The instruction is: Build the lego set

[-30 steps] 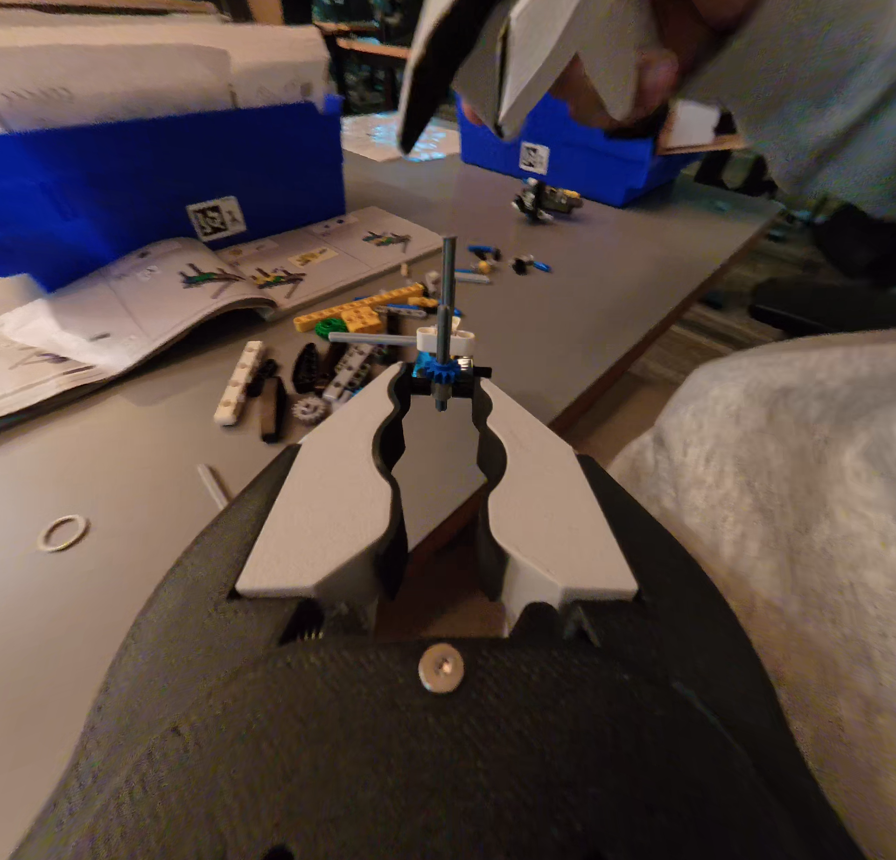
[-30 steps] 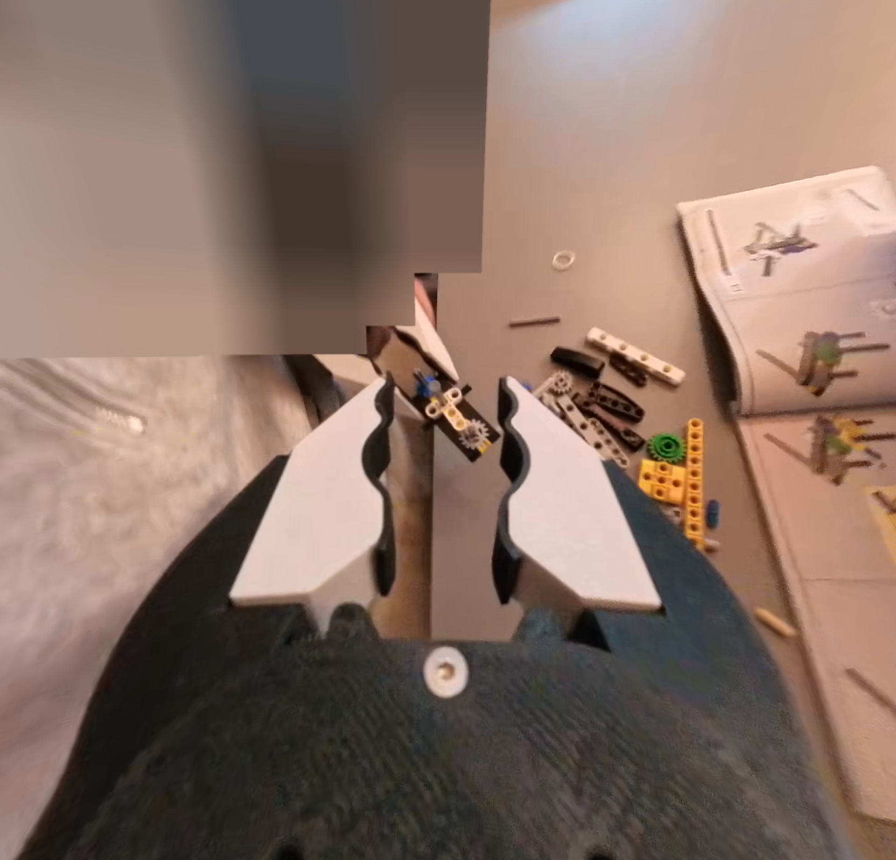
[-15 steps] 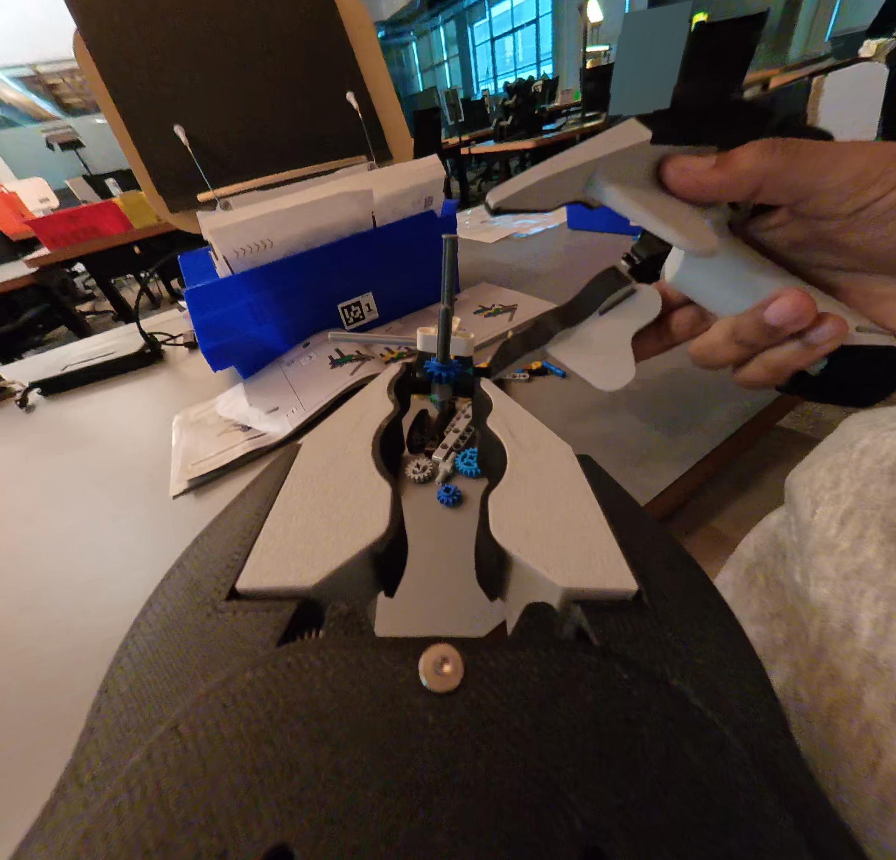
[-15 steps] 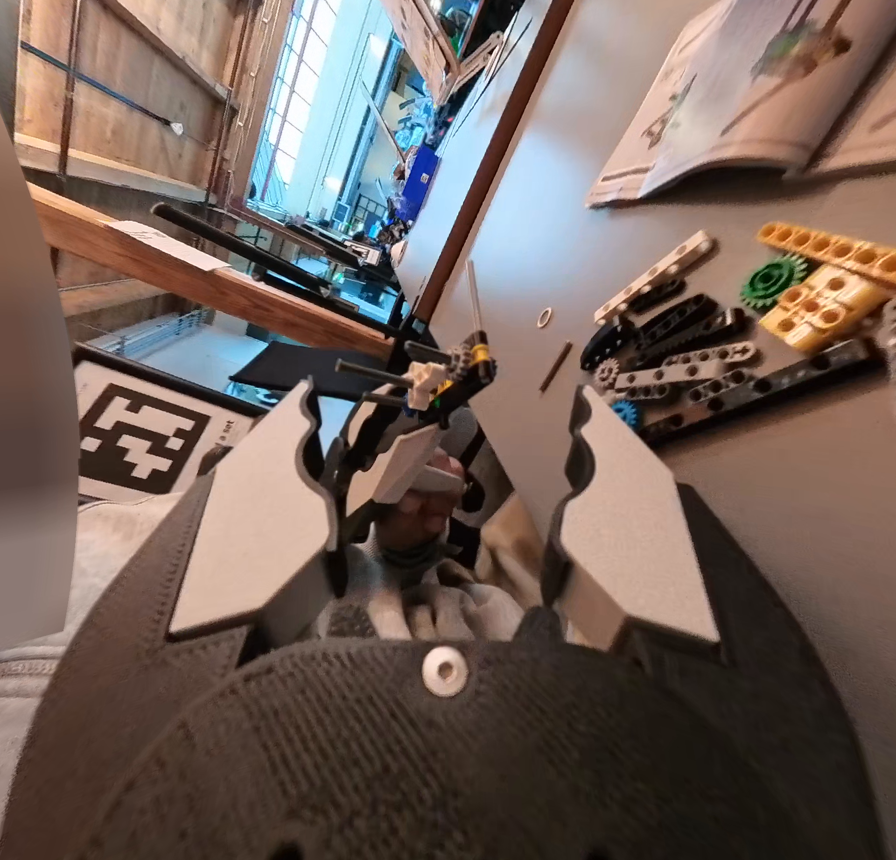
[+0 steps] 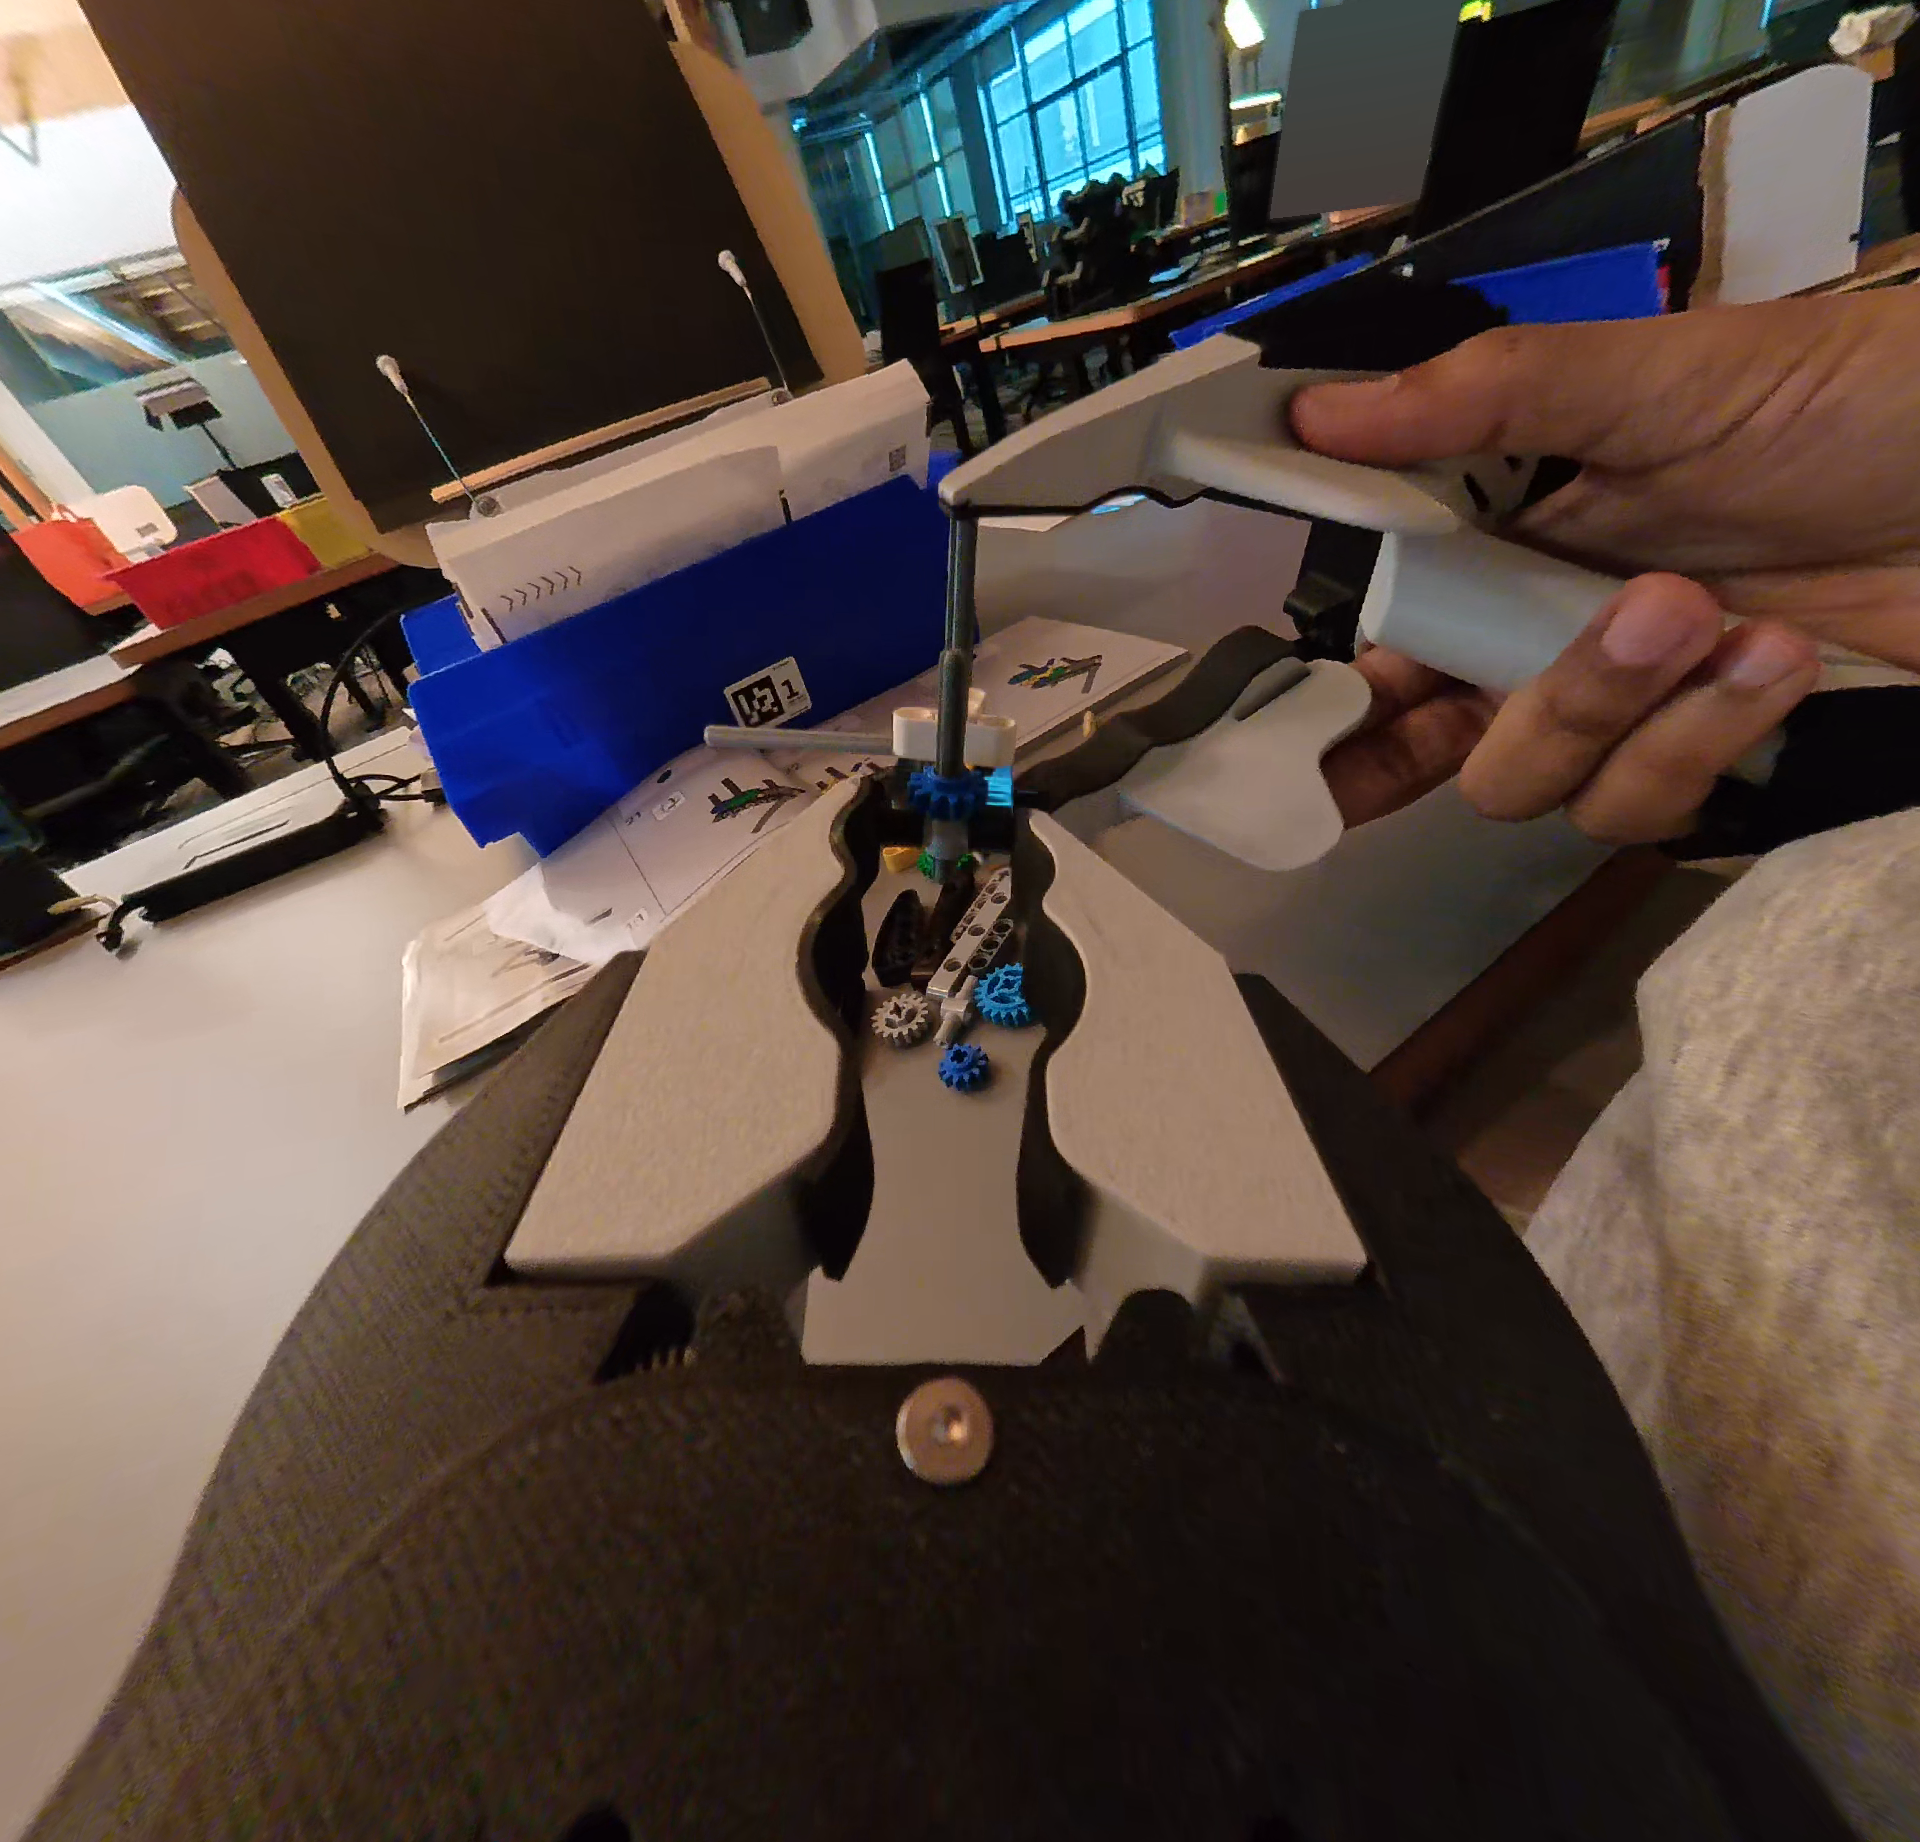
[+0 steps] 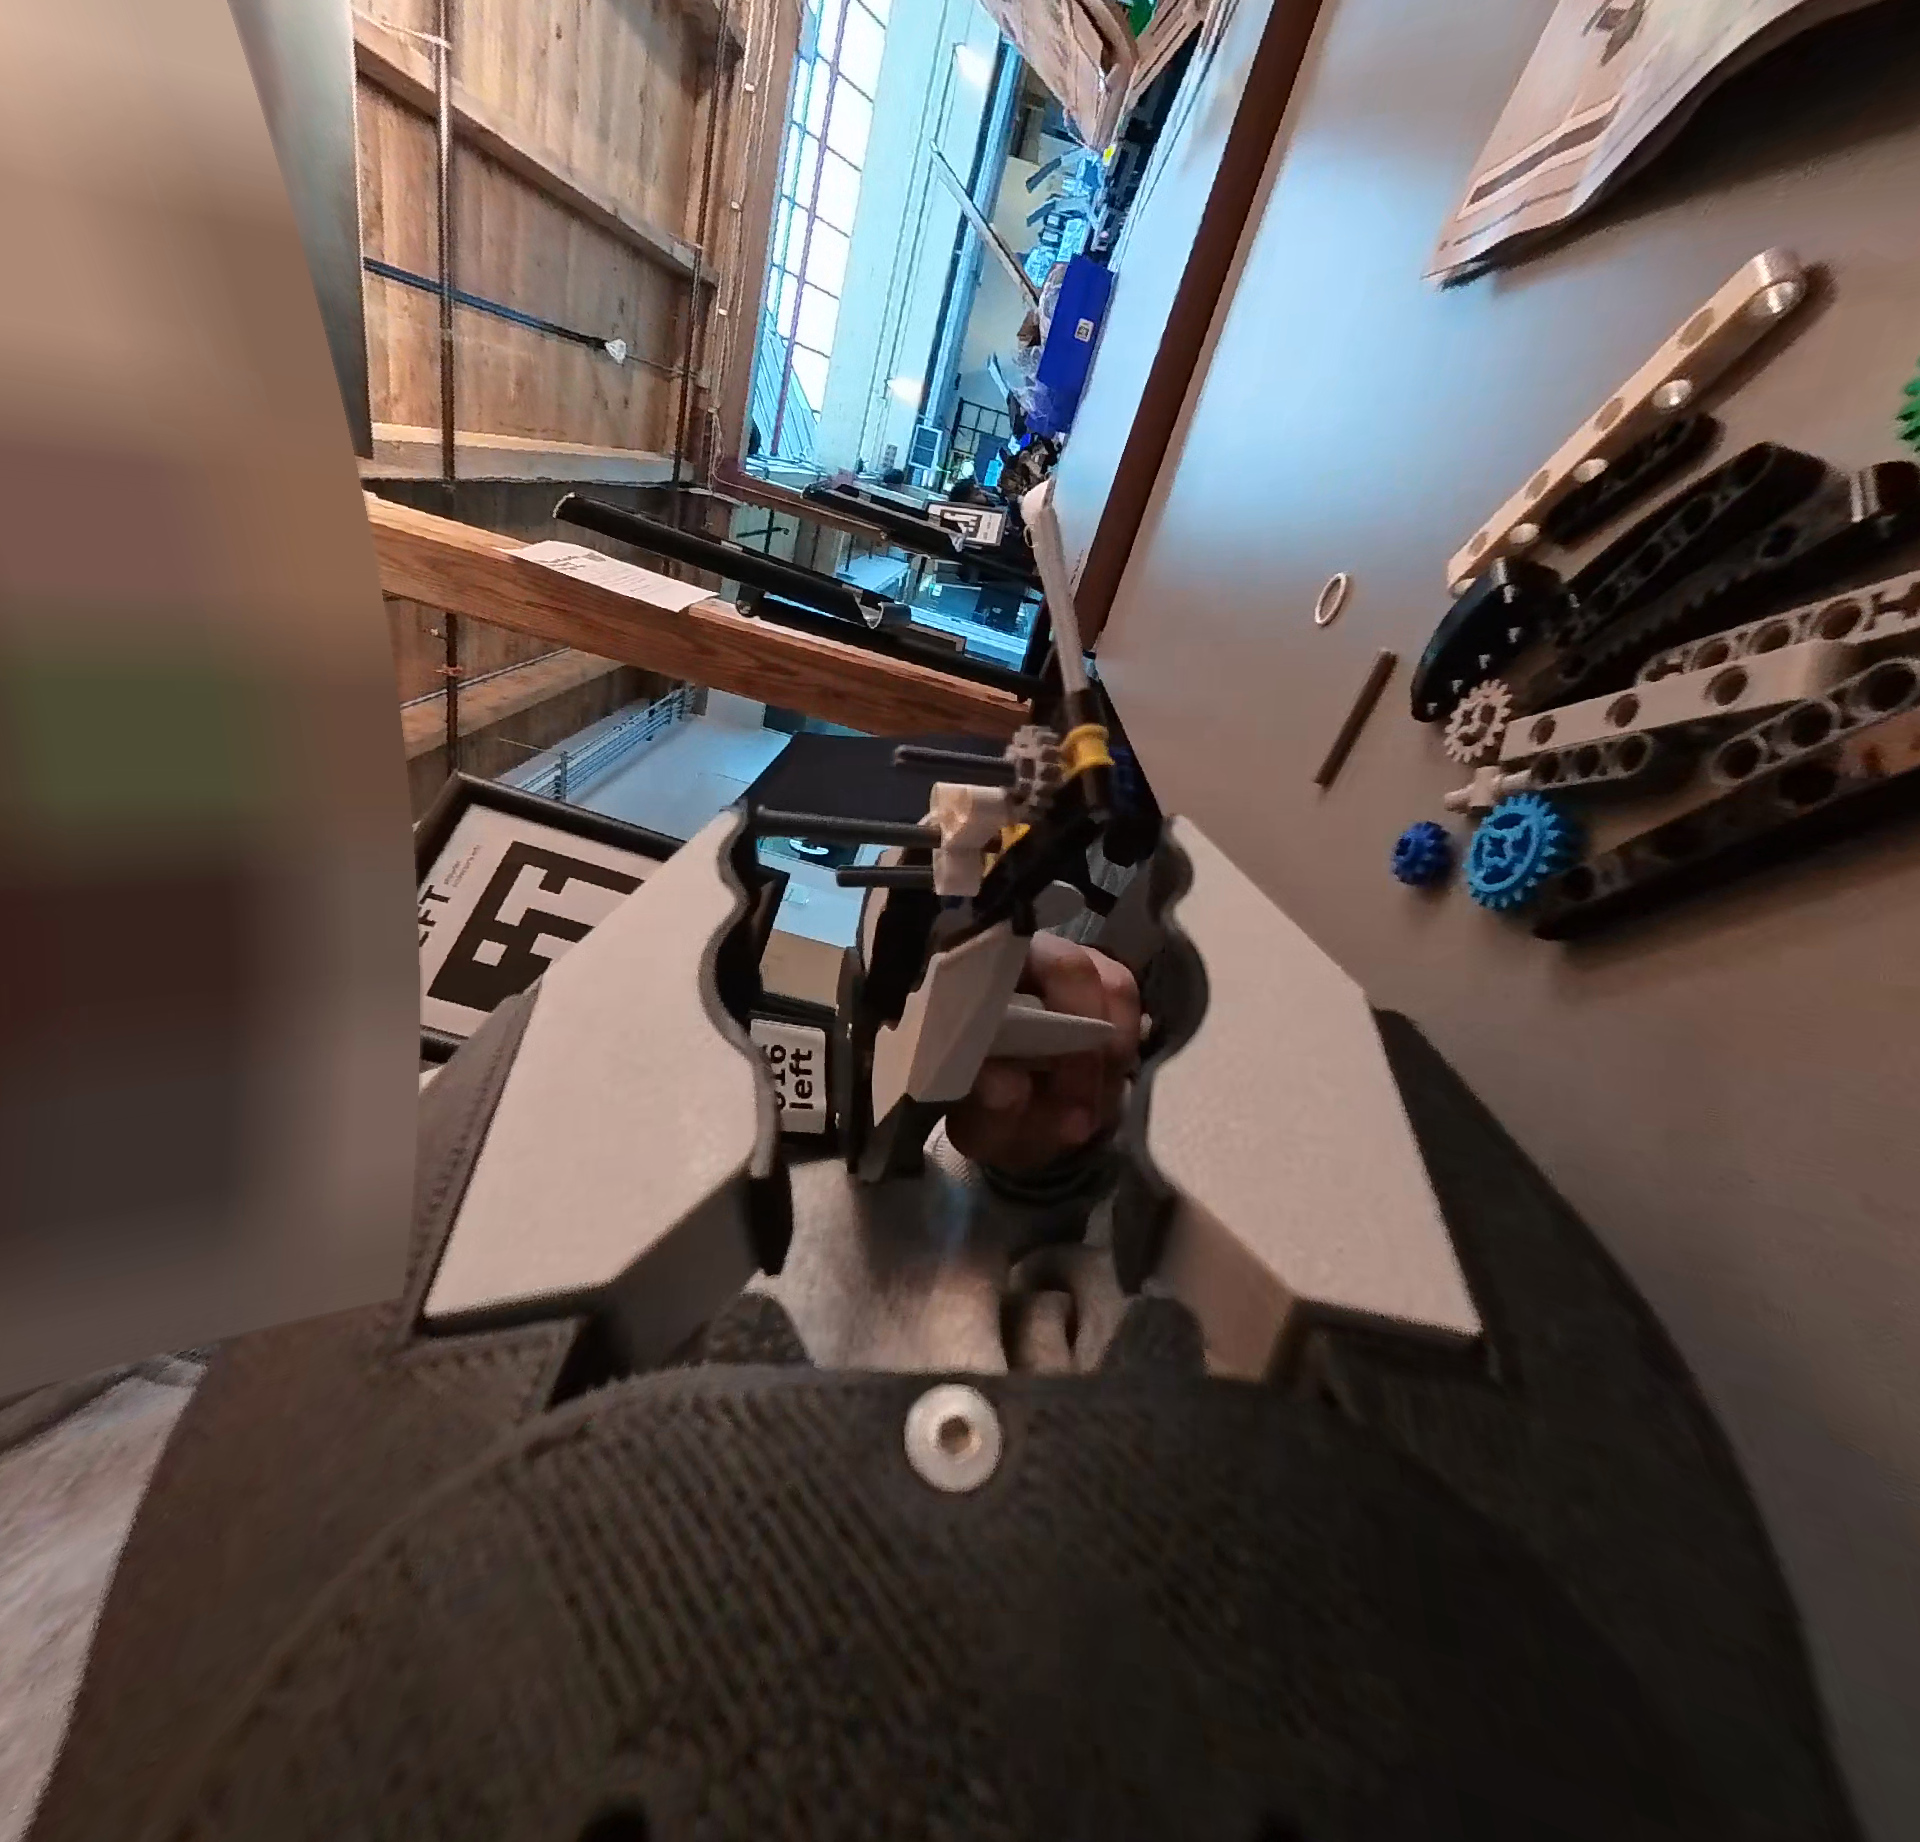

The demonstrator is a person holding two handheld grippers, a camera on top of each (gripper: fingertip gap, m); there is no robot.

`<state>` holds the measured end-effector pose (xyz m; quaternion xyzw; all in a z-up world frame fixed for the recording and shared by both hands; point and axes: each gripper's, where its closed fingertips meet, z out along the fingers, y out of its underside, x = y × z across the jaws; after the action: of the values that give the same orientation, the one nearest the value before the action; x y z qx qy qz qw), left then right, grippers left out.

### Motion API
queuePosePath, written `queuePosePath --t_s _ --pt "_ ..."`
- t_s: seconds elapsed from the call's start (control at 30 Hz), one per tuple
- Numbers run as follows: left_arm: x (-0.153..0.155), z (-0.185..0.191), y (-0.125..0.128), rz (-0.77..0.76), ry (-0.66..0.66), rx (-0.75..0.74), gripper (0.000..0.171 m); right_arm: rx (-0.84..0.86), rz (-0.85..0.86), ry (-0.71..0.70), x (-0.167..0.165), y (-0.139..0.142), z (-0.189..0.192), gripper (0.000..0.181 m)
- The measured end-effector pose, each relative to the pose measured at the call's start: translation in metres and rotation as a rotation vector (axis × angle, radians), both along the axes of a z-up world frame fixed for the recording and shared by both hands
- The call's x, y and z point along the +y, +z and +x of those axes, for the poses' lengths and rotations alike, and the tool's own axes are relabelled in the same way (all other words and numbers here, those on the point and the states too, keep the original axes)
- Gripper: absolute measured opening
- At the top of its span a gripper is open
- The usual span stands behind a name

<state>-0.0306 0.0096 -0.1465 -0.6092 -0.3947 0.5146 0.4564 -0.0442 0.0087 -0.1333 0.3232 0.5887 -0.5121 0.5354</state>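
My left gripper is shut on a small lego assembly: a black beam with a blue gear, an upright dark axle, and a white connector with a grey axle pointing left. My right gripper, held by a hand, is open around the upright axle. Its upper finger tip touches the axle's top. In the right wrist view my right gripper is open wide, and the assembly sits between its tips. Loose parts lie on the table: a blue gear, a grey gear and a grey beam.
An open instruction booklet lies by a blue bin of papers. In the right wrist view, white, black and grey beams, a blue gear, a ring and a thin rod lie on the table. The table edge is to my right.
My right gripper has swung in beside the assembly, and its upper finger has come down onto the axle's top. My left gripper has tilted up, still holding the assembly.
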Motion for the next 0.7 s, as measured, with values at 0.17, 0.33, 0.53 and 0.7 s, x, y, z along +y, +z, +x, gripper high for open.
queuePosePath --t_s 0.17,0.33,0.53,0.7 --pt "0.000 0.001 -0.001 -0.008 -0.002 -0.004 0.023 -0.043 -0.020 0.014 0.002 0.000 -0.003 0.068" --pt "0.000 0.001 -0.002 -0.007 0.000 -0.005 0.023 -0.035 -0.015 0.028 0.001 -0.002 -0.002 0.065" --pt "0.001 0.001 0.000 -0.006 -0.004 0.000 0.023 -0.026 0.009 0.011 0.002 -0.009 -0.004 0.034" --pt "0.002 0.002 0.002 0.007 -0.012 0.006 0.023 -0.016 0.004 0.010 0.003 -0.008 -0.004 0.026"
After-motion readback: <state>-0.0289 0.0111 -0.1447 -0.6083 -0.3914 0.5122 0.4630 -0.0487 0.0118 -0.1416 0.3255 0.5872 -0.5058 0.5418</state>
